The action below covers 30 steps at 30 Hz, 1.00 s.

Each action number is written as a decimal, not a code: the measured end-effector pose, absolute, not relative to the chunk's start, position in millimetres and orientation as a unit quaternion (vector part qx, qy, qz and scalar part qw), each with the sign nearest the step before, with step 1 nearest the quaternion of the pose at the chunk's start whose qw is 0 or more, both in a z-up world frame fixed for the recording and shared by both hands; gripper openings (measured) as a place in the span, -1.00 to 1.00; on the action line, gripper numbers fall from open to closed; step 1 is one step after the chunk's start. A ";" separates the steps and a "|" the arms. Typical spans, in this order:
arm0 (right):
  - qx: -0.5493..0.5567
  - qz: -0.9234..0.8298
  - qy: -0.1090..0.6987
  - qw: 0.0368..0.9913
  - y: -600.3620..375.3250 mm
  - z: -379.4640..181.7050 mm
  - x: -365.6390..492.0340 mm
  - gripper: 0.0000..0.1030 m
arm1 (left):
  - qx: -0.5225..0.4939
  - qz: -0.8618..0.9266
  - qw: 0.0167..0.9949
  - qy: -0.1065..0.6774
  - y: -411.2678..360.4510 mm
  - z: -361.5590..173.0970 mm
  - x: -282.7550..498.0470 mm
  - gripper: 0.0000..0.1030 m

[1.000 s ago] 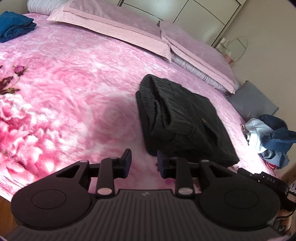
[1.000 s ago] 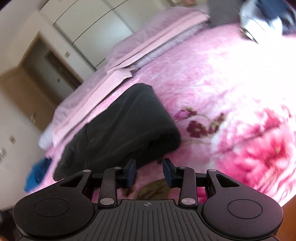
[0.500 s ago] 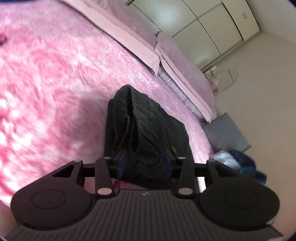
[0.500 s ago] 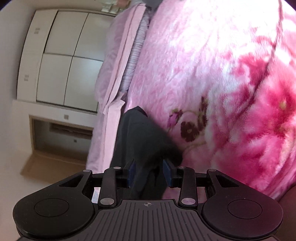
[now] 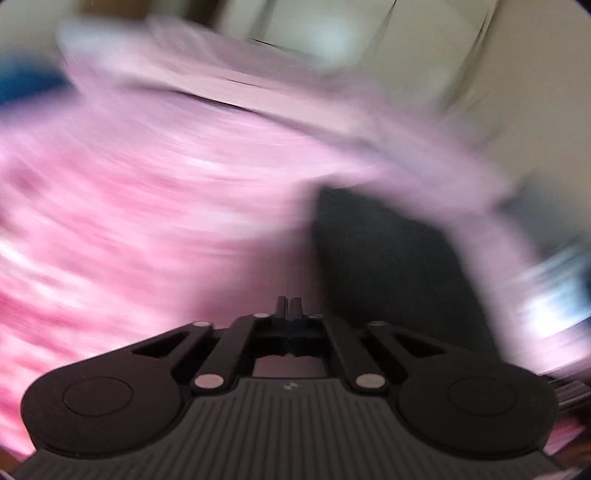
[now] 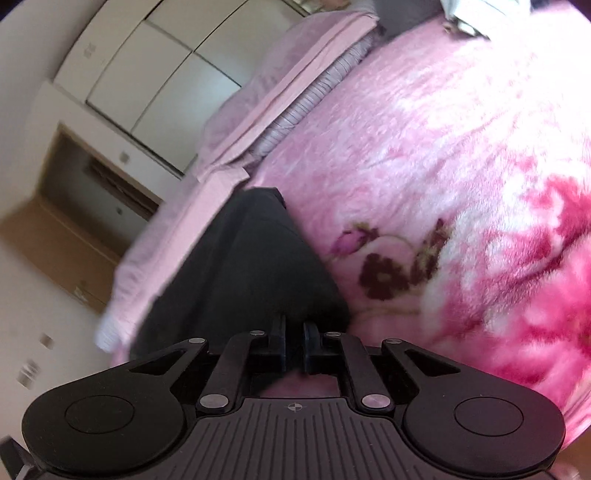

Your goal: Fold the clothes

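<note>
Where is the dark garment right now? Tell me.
In the right wrist view the dark garment lies on the pink blanket, left of its printed flowers and below the pillows, right in front of the right gripper.

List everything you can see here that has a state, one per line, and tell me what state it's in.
left gripper: shut, nothing visibly between its fingertips; view heavily blurred.
right gripper: nearly shut, pinching the near edge of the dark garment.
dark garment: folded, lying on the bed.
pink blanket: spread flat over the bed.
wardrobe doors: closed.
clothes pile: unfolded, at the bed's far edge.
</note>
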State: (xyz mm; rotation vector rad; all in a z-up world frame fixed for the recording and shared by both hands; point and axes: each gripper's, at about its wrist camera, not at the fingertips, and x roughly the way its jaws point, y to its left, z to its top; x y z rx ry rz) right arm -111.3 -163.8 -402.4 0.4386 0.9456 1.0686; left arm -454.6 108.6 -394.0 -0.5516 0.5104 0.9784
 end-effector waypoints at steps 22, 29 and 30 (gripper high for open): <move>-0.034 0.576 0.300 0.759 -67.6 -378.1 -227.2 -0.54 | -0.294 0.226 0.899 0.233 141.0 -370.4 -417.0 -0.95; -0.088 0.544 0.394 0.735 -31.5 -360.1 -213.1 -0.53 | -0.322 0.234 0.855 0.334 158.8 -343.5 -391.0 -0.96; -0.084 0.532 0.407 0.738 -32.3 -353.5 -209.0 -0.53 | -0.319 0.235 0.847 0.355 160.5 -334.3 -385.6 -0.96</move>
